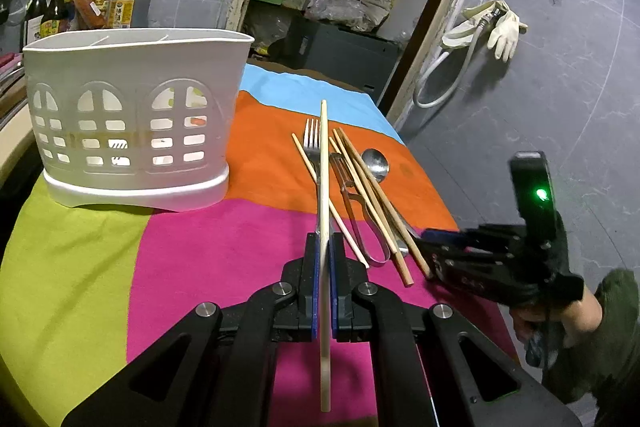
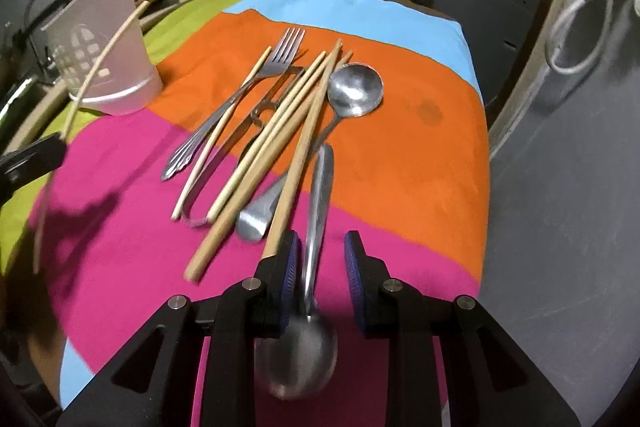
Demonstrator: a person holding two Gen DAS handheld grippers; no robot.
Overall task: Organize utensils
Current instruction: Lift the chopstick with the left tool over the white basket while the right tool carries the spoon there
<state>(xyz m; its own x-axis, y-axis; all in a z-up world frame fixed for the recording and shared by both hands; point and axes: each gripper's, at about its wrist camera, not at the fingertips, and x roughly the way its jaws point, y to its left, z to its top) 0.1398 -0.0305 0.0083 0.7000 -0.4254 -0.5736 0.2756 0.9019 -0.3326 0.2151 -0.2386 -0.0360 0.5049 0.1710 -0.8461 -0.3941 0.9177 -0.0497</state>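
Left gripper [image 1: 324, 247] fingers clamped chopstick [image 1: 325, 187]; right gripper [image 2: 320, 255] fingers part-open around blurred spoon [image 2: 316, 195], no grip seen — spoon could've slipped, scattered pile [image 2: 260, 131].

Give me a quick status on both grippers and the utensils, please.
Left gripper shut on one chopstick. Right gripper open, spoon between its pads. Holder upright; fork and chopsticks piled on cloth.

Matt woven cloth [image 2: 400, 155] on desk; shiny metal spoon [image 2: 354, 89] and fork [image 2: 276, 63]; pale wooden chopsticks [image 2: 280, 131]; smooth white plastic caddy [image 1: 128, 115].
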